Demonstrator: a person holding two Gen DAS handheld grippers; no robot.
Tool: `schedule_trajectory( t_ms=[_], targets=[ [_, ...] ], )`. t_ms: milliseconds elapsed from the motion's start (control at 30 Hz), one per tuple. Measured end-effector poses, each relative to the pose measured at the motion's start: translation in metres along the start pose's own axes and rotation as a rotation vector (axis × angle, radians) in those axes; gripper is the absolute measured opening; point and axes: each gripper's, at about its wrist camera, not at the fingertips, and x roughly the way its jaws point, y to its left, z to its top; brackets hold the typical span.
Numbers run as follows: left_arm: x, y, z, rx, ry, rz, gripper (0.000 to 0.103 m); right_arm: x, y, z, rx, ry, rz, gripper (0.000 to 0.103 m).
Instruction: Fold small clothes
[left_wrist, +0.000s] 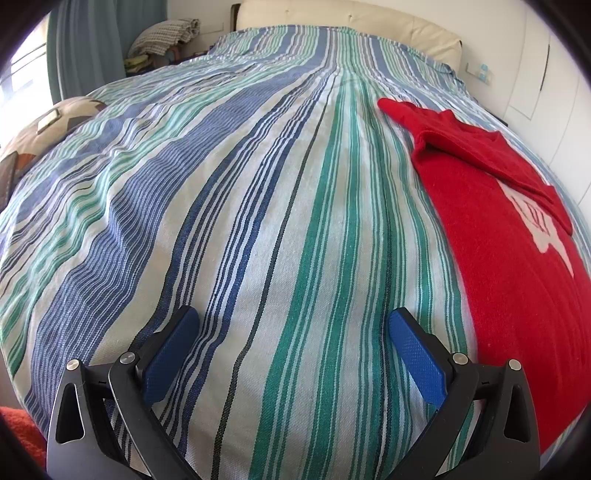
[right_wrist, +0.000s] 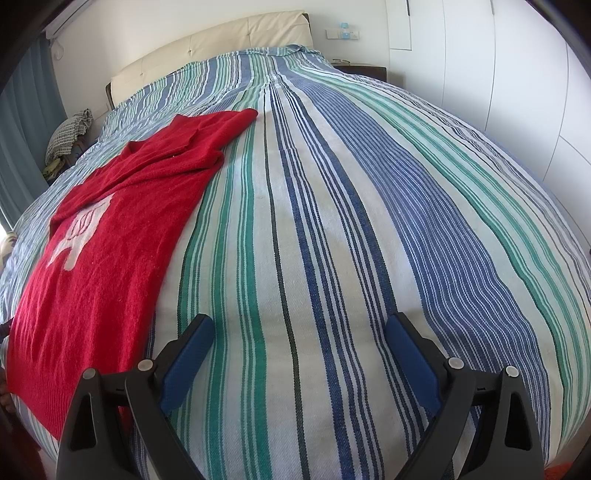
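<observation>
Red knit sweater (right_wrist: 122, 236) flat on striped bedspread (right_wrist: 332, 221), sleeves already folded in. Looks soft, floppy, light. I'd pinch hem corners. Left claw (left_wrist: 293, 325), right claw (right_wrist: 299, 330) both wide open, empty.

Black tongs (left_wrist: 293, 321), blue textured pads (right_wrist: 413, 354), silver pivot pins (right_wrist: 453, 362)

Bed (left_wrist: 258, 184) under a blue, green and white striped cover, red sweater (left_wrist: 498, 258) lying flat on it
</observation>
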Motion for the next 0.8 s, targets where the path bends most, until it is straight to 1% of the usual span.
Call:
schedule_trajectory(
  t_ms=[633,733,800],
  targets=[
    [0.000,-0.001,0.001,0.002,0.003,0.001,0.102,0.000,0.000,0.000,-0.001,0.000,-0.001,0.094],
    [-0.004,0.002,0.003,-0.006,0.014,-0.016,0.102,0.000,0.001,0.001,-0.005,0.005,0.000,0.094],
    [-0.014,0.009,0.007,-0.046,0.036,-0.039,0.100,-0.003,-0.001,0.007,-0.005,0.037,0.015,0.094]
  ],
)
